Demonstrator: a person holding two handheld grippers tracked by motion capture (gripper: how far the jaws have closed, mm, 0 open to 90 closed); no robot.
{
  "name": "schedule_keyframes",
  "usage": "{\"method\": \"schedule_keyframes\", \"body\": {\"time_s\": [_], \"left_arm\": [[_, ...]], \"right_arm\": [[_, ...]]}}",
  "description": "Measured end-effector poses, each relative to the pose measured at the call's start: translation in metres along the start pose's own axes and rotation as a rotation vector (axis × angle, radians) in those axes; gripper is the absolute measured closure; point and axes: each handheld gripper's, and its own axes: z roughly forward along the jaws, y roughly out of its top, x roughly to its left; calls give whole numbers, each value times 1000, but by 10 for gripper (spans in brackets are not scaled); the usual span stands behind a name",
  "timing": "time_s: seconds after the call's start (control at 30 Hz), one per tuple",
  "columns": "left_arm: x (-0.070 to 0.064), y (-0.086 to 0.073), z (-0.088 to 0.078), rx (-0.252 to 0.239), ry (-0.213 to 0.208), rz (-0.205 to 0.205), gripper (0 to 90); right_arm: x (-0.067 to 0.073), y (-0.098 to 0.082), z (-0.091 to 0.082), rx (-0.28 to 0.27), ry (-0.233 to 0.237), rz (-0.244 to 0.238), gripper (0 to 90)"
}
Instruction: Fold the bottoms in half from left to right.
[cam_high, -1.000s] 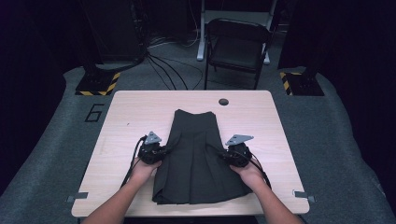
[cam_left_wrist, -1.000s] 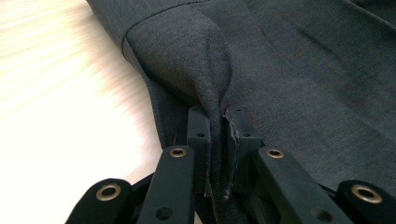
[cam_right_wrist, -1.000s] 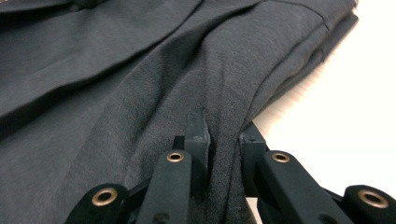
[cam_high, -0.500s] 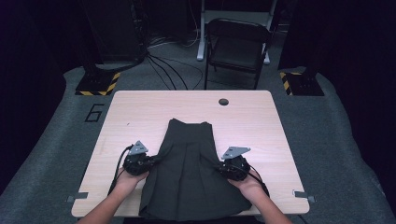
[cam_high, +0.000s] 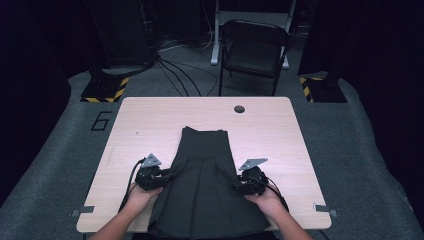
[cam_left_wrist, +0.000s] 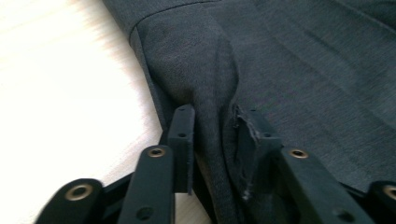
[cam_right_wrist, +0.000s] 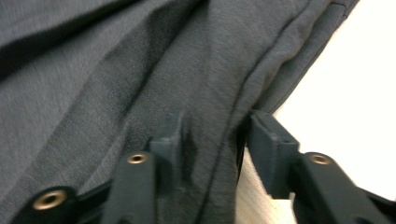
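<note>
The edges of the dark skirt (cam_high: 205, 185) on the table (cam_high: 150, 120) are being released by the left gripper (cam_left_wrist: 212, 135) and the right gripper (cam_right_wrist: 215, 135), whose fingers have just been opening, apart around the cloth

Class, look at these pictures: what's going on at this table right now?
A person holds a gripper in each hand at the sides of a dark skirt lying flat on the table. The left gripper and right gripper each have a fold of its edge between their jaws, which have just been opening, letting the cloth go.
</note>
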Motion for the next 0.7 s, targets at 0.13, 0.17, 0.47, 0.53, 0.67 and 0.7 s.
{"method": "schedule_keyframes", "body": {"time_s": [0.13, 0.17, 0.47, 0.53, 0.67, 0.7], "left_arm": [[1, 1, 1, -7, -5, -11, 551], [1, 2, 0, -18, 0, -17, 487], [-1, 14, -6, -64, 24, 19, 431], [-1, 20, -8, -75, 22, 16, 435], [2, 36, -10, -81, 21, 31, 435], [2, 36, -10, -81, 21, 31, 434]], "right_arm": [[-2, 0, -1, -18, -1, 4, 448], [-1, 1, -2, -33, -6, 12, 410], [4, 12, -12, -95, -19, -27, 372], [2, 17, -14, -107, -20, -18, 371], [-3, 30, -16, -129, -22, -15, 377], [-3, 30, -16, -129, -22, -15, 377]]}}
